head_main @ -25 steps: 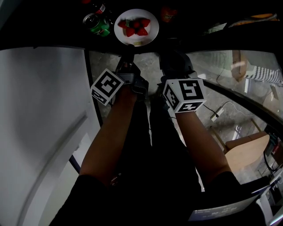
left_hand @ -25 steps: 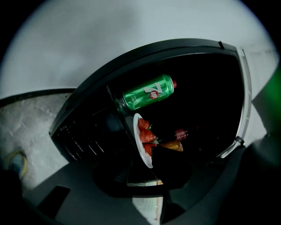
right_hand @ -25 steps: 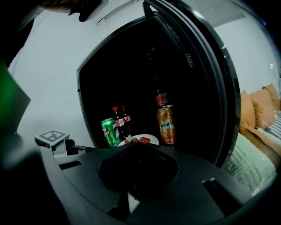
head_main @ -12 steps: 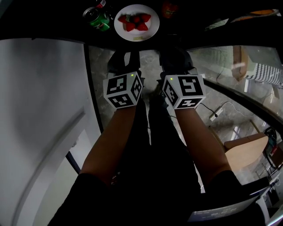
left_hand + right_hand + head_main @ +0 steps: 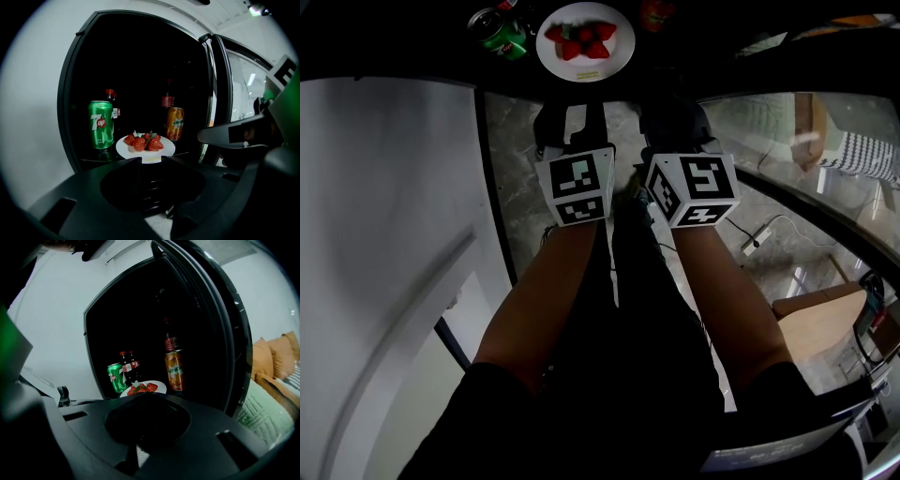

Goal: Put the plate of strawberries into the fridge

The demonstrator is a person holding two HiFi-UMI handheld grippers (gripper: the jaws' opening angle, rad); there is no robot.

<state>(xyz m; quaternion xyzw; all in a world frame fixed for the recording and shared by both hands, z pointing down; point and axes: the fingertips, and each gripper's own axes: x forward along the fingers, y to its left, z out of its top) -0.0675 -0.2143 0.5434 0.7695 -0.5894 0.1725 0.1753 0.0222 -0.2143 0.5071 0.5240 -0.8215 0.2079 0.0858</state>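
The white plate of strawberries stands on a dark shelf inside the open fridge, between the drinks. The left gripper view shows the plate just beyond my left gripper, apart from it. My left gripper hangs in front of the fridge opening, jaws shut and empty. Beside it on the right, my right gripper is at the same height, also shut with nothing held. From the right gripper view the plate peeks over my right gripper.
A green 7up can stands left of the plate, an orange can right of it, and cola bottles behind. The fridge's glass door stands open at the right. A white cabinet side is at the left.
My left gripper has rolled from tilted to level and drawn slightly back from the plate's near edge. The right gripper has barely moved. The plate stays on the shelf.
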